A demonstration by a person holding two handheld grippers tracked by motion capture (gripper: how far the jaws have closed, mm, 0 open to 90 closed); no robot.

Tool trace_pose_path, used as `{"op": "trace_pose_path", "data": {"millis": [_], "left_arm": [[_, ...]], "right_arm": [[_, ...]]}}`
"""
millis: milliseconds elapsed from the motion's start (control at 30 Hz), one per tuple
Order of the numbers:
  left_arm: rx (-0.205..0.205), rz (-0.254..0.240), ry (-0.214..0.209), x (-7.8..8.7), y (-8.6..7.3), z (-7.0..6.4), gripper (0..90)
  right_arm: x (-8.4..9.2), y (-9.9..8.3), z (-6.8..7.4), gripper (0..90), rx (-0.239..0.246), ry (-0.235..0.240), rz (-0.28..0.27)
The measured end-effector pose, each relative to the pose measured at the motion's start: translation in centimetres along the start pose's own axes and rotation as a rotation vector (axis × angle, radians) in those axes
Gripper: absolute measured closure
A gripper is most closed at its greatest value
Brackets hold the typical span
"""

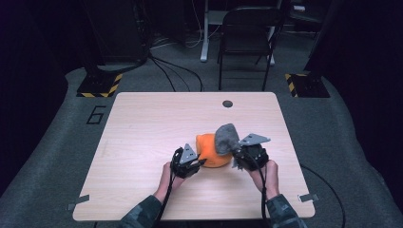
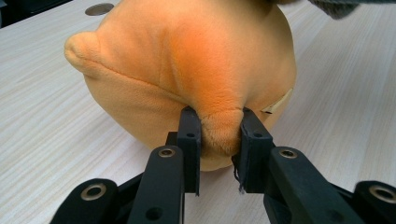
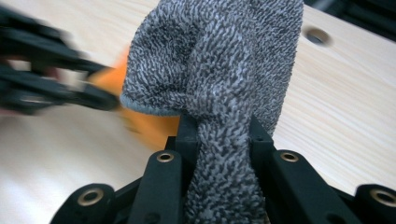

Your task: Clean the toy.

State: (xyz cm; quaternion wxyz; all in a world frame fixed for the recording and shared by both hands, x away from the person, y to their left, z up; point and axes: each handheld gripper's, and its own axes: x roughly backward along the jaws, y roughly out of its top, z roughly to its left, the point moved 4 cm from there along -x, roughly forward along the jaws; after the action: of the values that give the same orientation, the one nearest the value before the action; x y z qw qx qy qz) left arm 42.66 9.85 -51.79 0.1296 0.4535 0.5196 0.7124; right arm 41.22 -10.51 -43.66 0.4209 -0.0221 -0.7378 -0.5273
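An orange plush toy (image 1: 209,152) lies on the wooden table (image 1: 157,118), a little front of centre. My left gripper (image 1: 199,163) is shut on a fold of the orange plush (image 2: 187,70), pinching it between both pads at the toy's near side. A grey knitted sock (image 1: 227,137) stands up over the toy's right side. My right gripper (image 1: 236,156) is shut on the grey sock (image 3: 219,84), whose fabric fills the gap between the jaws and rises above them. The left gripper (image 3: 46,84) appears blurred at the left of the right gripper view.
A round cable hole (image 1: 227,103) sits near the table's far edge. Beyond the table stand a dark folding chair (image 1: 247,38) and floor cables (image 1: 176,71). Wide bare wood stretches left and behind the toy.
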Motion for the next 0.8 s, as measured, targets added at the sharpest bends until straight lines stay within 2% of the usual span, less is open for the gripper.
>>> {"op": "trace_pose_path", "data": {"millis": [33,133,200,267,433,467,500,567,600,633,800], "left_arm": [[0.001,-0.001,0.001,0.0,0.0,0.0,74.1],[-0.002,-0.004,0.002,0.0,0.0,0.0,74.1],[-0.005,0.0,0.002,0.0,0.0,0.0,74.1],[-0.008,0.008,-0.003,0.0,-0.1,0.0,74.1],[-0.013,0.01,-0.003,0.0,0.0,-0.1,74.1],[-0.019,0.01,-0.003,0.0,0.0,-0.1,74.1],[-0.019,0.008,-0.003,0.0,0.0,-0.2,74.1],[-0.019,0.007,-0.006,0.0,0.0,-0.2,74.1],[-0.022,0.006,-0.006,-0.1,0.0,-0.2,74.1],[-0.021,0.008,-0.008,-0.1,0.0,-0.2,74.1],[-0.02,0.006,-0.009,-0.1,0.0,-0.1,74.2]], "right_arm": [[-0.1,0.3,0.9,73.3,0.035,0.017,-0.003],[-1.1,0.6,3.3,73.2,0.073,0.062,0.018],[-2.3,0.2,4.3,73.1,0.1,0.066,0.042],[-3.2,-0.2,4.4,73.2,0.122,0.057,0.066],[-3.2,-1.0,2.9,73.1,0.078,0.043,0.085],[-3.2,-1.1,2.4,73.1,0.084,0.044,0.084],[-3.1,-1.3,2.1,73.0,0.065,0.042,0.092],[-3.2,-1.7,1.2,73.0,0.059,0.039,0.095],[-3.2,-1.8,0.8,73.0,0.033,0.031,0.099],[-3.1,-2.0,0.4,73.0,0.033,0.03,0.109],[-3.4,-3.6,-2.4,73.3,-0.017,-0.025,0.151]]}}
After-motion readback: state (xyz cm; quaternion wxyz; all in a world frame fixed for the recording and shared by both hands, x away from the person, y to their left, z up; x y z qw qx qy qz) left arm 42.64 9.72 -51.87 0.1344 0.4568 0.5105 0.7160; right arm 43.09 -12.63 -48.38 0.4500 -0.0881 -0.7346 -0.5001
